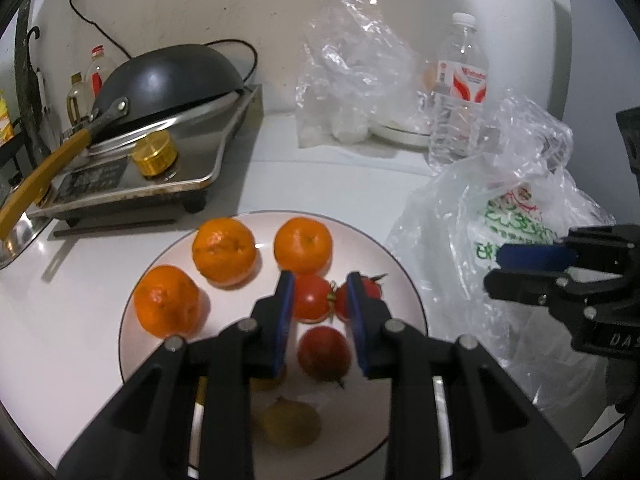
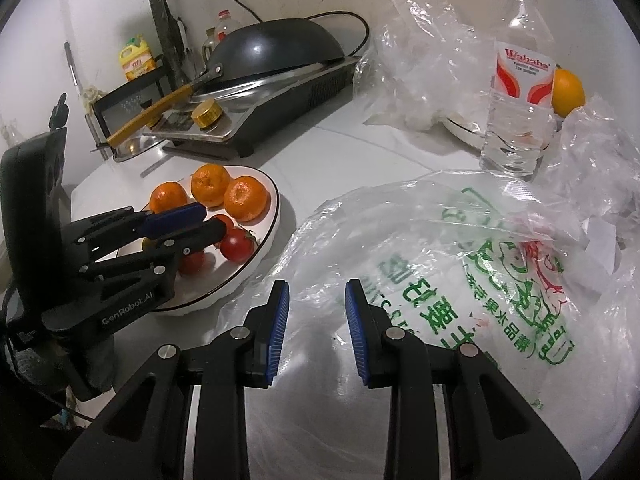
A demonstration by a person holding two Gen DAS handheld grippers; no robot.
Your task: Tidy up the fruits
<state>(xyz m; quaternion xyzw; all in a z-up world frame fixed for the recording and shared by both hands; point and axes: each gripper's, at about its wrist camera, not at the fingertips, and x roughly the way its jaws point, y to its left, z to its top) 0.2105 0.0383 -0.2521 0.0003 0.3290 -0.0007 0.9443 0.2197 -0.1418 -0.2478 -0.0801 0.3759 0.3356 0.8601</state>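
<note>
The left gripper [image 1: 316, 292], closed and empty, hovers above red tomatoes [image 1: 311, 296] on a round white plate [image 1: 132, 320]. The right gripper [image 2: 316, 300], also closed and empty, hangs over a crinkled clear plastic bag [image 2: 460, 264].

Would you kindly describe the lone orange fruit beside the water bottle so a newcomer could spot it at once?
Start at the clear water bottle with the red-and-white label, standing at the back of the white counter. Just behind its right side sits a single orange fruit. Unlike the three mandarins on the plate, it sits alone, among plastic bags.
</note>
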